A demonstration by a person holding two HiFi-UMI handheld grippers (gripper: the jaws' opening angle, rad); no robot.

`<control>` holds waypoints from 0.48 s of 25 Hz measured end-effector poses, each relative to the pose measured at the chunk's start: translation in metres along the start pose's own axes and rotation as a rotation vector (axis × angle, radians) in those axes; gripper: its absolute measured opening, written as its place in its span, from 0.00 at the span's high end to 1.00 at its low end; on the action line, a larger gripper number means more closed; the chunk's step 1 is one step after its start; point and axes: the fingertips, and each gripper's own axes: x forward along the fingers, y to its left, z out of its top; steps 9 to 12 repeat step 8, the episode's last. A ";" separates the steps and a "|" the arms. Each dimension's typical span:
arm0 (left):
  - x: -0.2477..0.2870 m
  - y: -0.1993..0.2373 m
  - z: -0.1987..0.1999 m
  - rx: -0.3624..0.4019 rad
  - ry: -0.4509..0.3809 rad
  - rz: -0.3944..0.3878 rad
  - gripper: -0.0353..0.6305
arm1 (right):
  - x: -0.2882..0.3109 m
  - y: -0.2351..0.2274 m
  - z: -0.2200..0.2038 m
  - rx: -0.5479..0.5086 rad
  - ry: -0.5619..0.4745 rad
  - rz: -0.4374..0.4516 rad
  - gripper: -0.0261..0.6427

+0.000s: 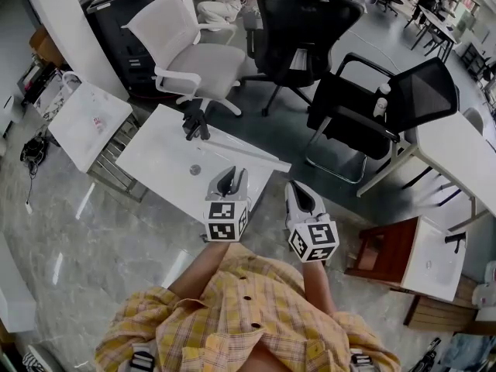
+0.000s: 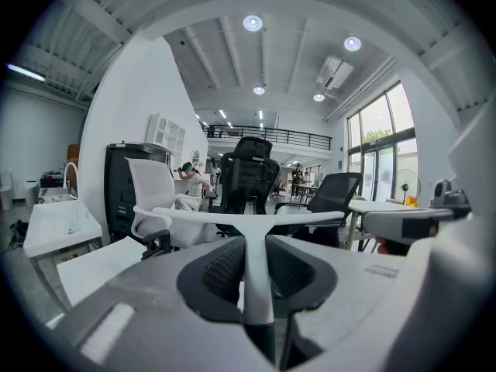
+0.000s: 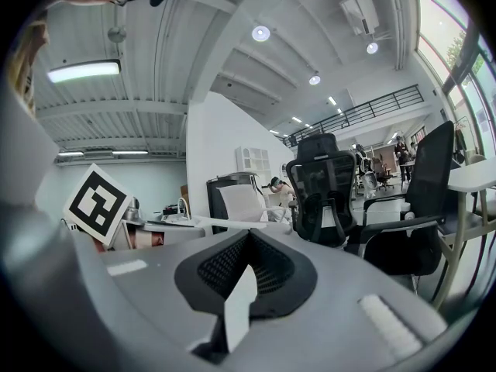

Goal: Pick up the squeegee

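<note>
item: squeegee (image 2: pixel 250 222). white, t-shaped, with a long straight crossbar and a slim handle. the handle runs back between the jaws of the left gripper (image 1: pixel 230 175), whose black ribbed pads (image 2: pixel 221 273) press on it from both sides, so the jaws stand partly apart by the width of the handle. the crossbar sits level just beyond the fingertips. in the head view it shows as a pale bar (image 1: pixel 252 153) over the far right edge of the white table (image 1: pixel 151 157), held up off the top.

item: right gripper (image 1: pixel 297 191). sits just right of the left gripper, near but apart, over the grey floor past the table corner. the jaws are drawn together at the tips (image 3: pixel 246 242). a pale sliver lies in the seam between the pads, possibly an inner face of one jaw, and no object can be made out in the grip.

item: white table. carries a small black tap-like fitting (image 1: pixel 196 124) near its far edge and a small round grey disc (image 1: pixel 194 170) near the middle.

item: surroundings. a white office chair (image 1: pixel 182 49) stands behind the table, with a black mesh chair (image 1: pixel 298 18) beside it. a second black chair (image 1: pixel 387 103) is to the right, at a white desk (image 1: pixel 457 149). the wearer's yellow plaid shirt (image 1: pixel 248 320) fills the lower edge.
</note>
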 end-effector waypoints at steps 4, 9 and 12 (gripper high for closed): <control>0.000 -0.001 0.001 -0.001 -0.003 -0.006 0.82 | 0.001 -0.002 0.001 -0.002 -0.002 -0.009 0.96; 0.000 -0.002 -0.002 -0.005 0.002 -0.009 0.82 | 0.002 -0.001 0.001 0.000 -0.003 -0.013 0.96; 0.000 -0.002 -0.002 -0.005 0.002 -0.009 0.82 | 0.002 -0.001 0.001 0.000 -0.003 -0.013 0.96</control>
